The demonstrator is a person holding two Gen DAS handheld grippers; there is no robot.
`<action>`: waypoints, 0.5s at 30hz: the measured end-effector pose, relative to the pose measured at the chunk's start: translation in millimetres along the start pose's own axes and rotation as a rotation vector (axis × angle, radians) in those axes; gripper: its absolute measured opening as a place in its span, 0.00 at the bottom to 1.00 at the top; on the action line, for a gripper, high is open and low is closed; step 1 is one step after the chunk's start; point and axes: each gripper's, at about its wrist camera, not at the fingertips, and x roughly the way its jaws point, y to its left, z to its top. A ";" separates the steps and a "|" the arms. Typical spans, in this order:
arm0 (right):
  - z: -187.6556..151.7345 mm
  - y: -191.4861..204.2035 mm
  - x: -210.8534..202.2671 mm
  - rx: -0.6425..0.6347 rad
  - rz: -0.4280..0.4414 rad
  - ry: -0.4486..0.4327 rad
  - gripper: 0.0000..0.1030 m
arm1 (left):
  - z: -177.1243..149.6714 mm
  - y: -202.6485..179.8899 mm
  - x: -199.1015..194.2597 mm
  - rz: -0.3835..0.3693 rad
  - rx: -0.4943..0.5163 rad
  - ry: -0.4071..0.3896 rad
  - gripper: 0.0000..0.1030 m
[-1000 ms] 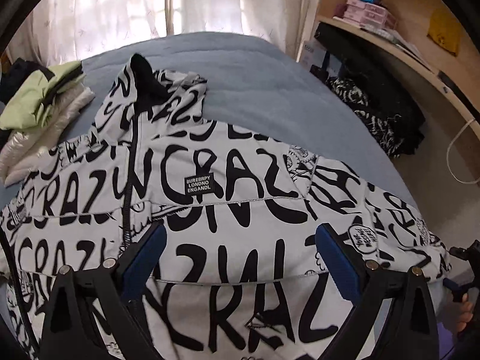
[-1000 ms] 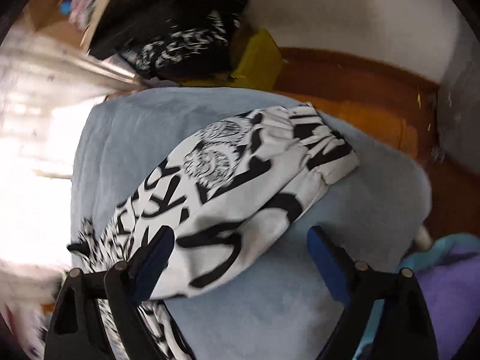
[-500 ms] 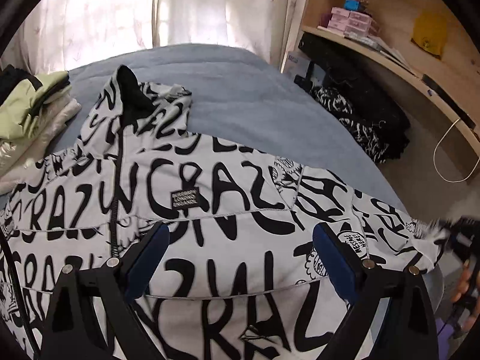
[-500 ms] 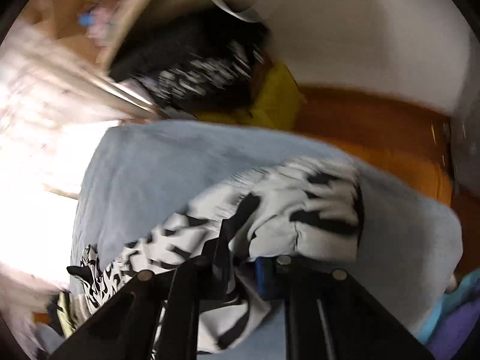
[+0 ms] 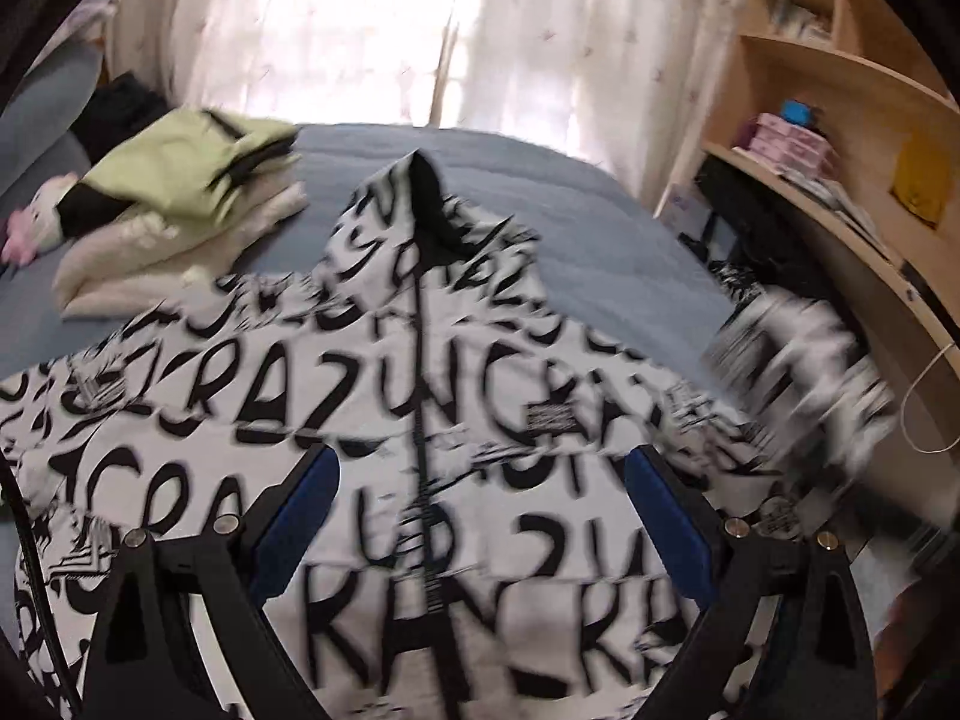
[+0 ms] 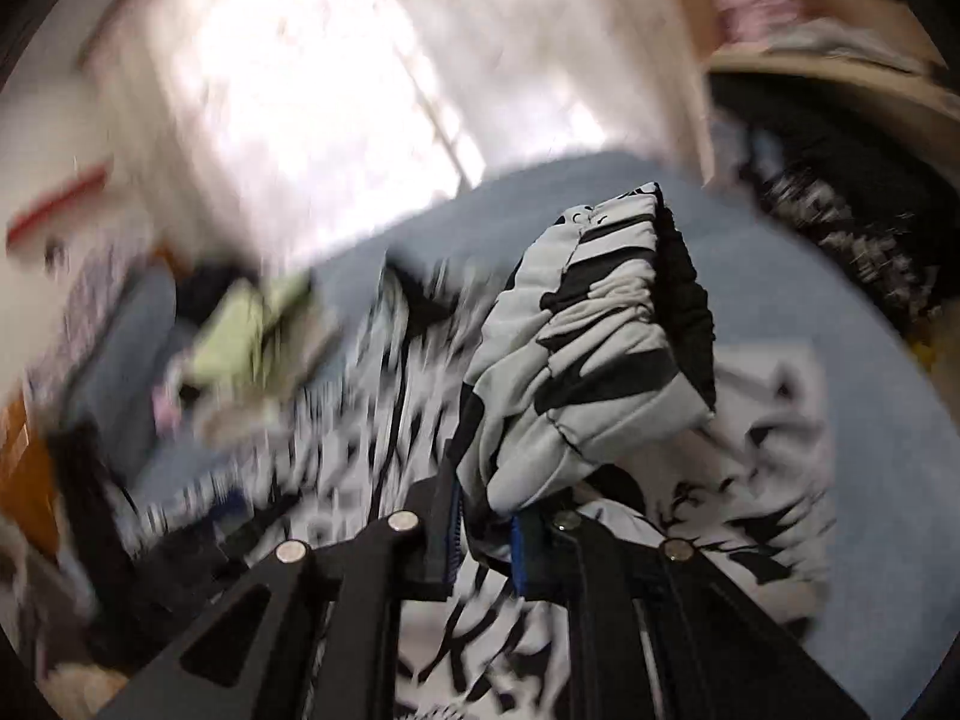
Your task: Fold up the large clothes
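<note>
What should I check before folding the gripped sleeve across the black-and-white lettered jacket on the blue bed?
1. Right gripper clamped on the sleeve cuff: ok.
2. Cuff lifted off the blue bedspread: ok.
3. Left gripper free, jaws open over the black-and-white lettered jacket: ok.
4. Jacket body lying flat, zipper closed: ok.
5. Folded green and cream clothes pile clear of the jacket: cannot tell; it sits close to one edge.
6. Other sleeve's position: cannot tell, blurred.

Black left gripper (image 5: pixel 482 516), blue pads (image 5: pixel 294 531), silver screws.
</note>
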 end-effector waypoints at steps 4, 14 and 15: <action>-48.2 10.9 62.5 -0.060 -0.059 0.203 0.41 | -14.9 29.8 13.9 0.007 -0.026 0.078 0.92; -91.2 42.8 35.1 -0.154 -0.053 0.199 0.62 | -29.3 27.9 34.8 -0.180 -0.062 0.198 0.92; -93.9 41.0 29.4 -0.159 -0.079 0.176 0.62 | -30.9 23.7 38.1 -0.206 -0.062 0.218 0.92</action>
